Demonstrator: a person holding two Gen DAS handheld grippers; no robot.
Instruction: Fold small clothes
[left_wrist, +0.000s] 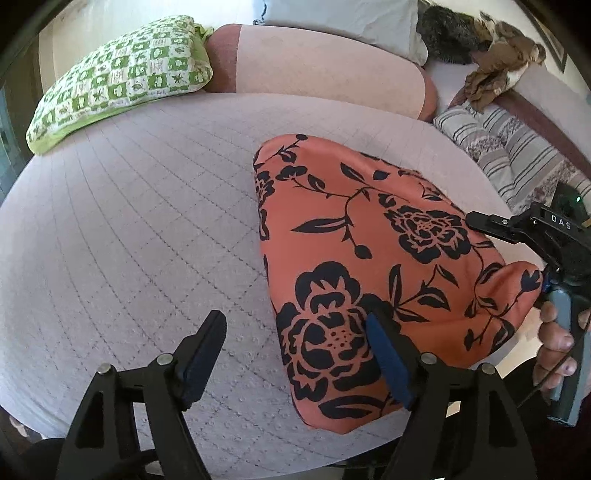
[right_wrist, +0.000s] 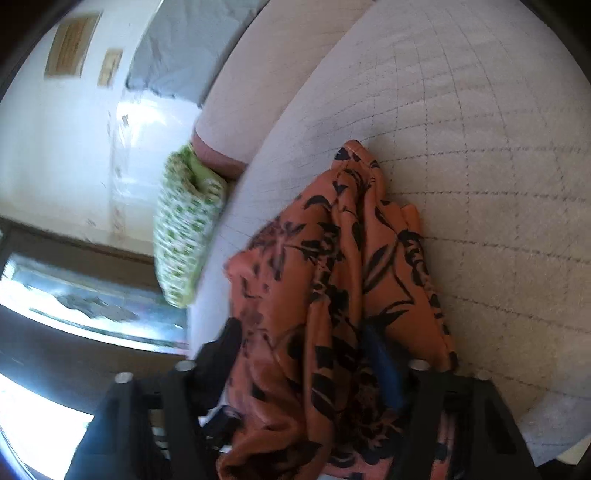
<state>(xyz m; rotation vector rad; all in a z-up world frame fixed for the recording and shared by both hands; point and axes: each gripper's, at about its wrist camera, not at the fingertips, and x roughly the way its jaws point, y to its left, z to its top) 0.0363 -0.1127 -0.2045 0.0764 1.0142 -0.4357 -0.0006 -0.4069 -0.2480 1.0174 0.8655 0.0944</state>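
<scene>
An orange garment with a black flower print (left_wrist: 369, 266) lies on the pale quilted bed (left_wrist: 147, 229). My left gripper (left_wrist: 295, 332) is open just above the bed. Its right finger (left_wrist: 388, 354) rests over the garment's near left edge and its left finger (left_wrist: 203, 350) is over bare quilt. My right gripper (left_wrist: 517, 229) shows at the garment's right edge, held by a hand. In the right wrist view the garment (right_wrist: 332, 288) hangs bunched between the fingers of the right gripper (right_wrist: 306, 354), which hold it lifted; that view is blurred.
A green and white patterned pillow (left_wrist: 118, 81) lies at the bed's far left. A pink bolster (left_wrist: 325, 70) runs along the back. Striped bedding (left_wrist: 509, 147) and a brown heap of cloth (left_wrist: 495, 66) lie at the far right. The pillow also shows in the right wrist view (right_wrist: 184, 229).
</scene>
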